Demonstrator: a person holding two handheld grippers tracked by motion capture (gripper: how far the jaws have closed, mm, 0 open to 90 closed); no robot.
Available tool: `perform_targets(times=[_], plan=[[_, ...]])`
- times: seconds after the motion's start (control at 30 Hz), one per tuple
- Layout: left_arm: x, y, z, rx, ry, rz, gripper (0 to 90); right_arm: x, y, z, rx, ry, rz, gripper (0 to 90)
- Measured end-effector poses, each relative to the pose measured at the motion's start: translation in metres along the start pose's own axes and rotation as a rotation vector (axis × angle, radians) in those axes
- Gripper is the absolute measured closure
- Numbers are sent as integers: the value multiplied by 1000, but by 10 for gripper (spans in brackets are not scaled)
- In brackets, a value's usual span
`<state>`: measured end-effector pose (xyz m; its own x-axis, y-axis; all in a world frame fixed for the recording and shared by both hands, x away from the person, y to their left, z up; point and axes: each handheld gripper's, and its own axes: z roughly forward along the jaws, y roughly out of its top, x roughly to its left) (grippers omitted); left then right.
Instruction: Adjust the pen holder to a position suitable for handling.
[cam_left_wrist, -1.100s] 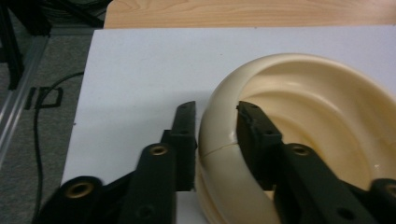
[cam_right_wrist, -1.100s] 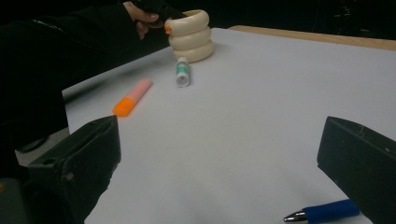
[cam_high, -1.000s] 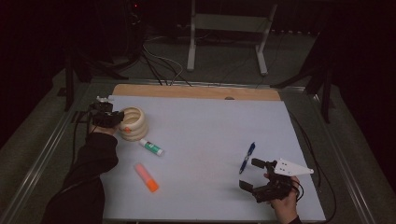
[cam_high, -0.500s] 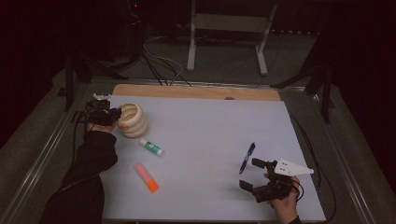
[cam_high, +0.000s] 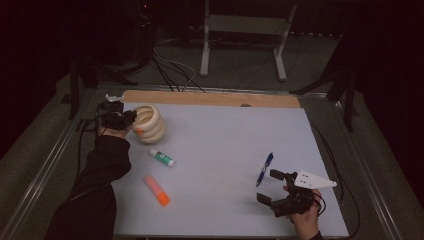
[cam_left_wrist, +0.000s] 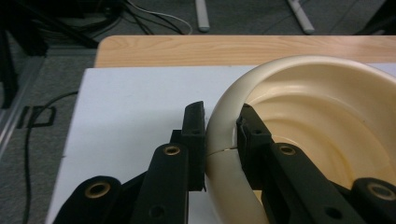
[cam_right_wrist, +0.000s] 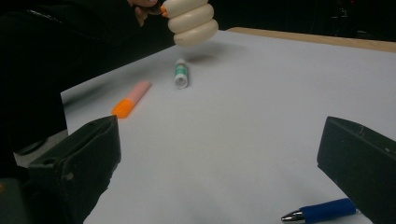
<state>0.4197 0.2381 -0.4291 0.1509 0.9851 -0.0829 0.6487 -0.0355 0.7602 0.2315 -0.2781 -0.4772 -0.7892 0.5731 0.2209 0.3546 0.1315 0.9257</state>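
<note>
My left gripper (cam_high: 126, 120) is shut on the rim of a cream ribbed bowl (cam_high: 148, 123) at the far left of the white mat (cam_high: 225, 135). In the left gripper view, one jaw of the gripper (cam_left_wrist: 222, 122) is outside the bowl's wall (cam_left_wrist: 224, 107) and one is inside. The right gripper view shows the bowl (cam_right_wrist: 190, 21) hanging a little above the mat, with a shadow under it. My right gripper (cam_high: 268, 186) stands open near the front right, beside a blue pen (cam_high: 265, 167). Its jaws (cam_right_wrist: 219, 154) are wide apart with nothing between them, and the pen (cam_right_wrist: 322, 211) lies by the right jaw.
A white glue stick with a green label (cam_high: 161, 157) and an orange highlighter (cam_high: 157, 190) lie on the mat in front of the bowl. A wooden strip (cam_high: 210, 98) runs along the far edge. Cables and a metal stand (cam_high: 242, 45) are on the floor beyond.
The left gripper has lifted the bowl off the mat and tipped it slightly. The right gripper, pen, glue stick and highlighter have stayed where they were.
</note>
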Motion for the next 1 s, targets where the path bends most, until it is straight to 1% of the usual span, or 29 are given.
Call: perform_targets(times=[0.07, 0.1, 0.13, 0.3, 0.5, 0.63, 0.7, 1.0], plan=[[-2, 0, 0, 3, -6, 5, 775, 0, 0, 0, 2, 1, 3, 0], [-7, 2, 1, 5, -20, 7, 775, 0, 0, 0, 1, 0, 1, 0], [-10, 2, 1, 5, -27, 7, 775, 0, 0, 0, 1, 0, 1, 0], [-23, 6, 3, 13, -45, 25, 780, 0, 0, 0, 1, 1, 3, 0], [-40, 10, 4, 22, -77, 45, 780, 0, 0, 0, -1, 0, 2, 0], [-52, 12, 6, 32, -94, 71, 781, 0, 0, 0, -2, -1, -1, 0], [-58, 12, 7, 36, -105, 75, 781, 0, 0, 0, -3, -2, -2, 0], [-87, 14, 12, 58, -140, 120, 781, 0, 0, 0, -3, -1, -3, 0]])
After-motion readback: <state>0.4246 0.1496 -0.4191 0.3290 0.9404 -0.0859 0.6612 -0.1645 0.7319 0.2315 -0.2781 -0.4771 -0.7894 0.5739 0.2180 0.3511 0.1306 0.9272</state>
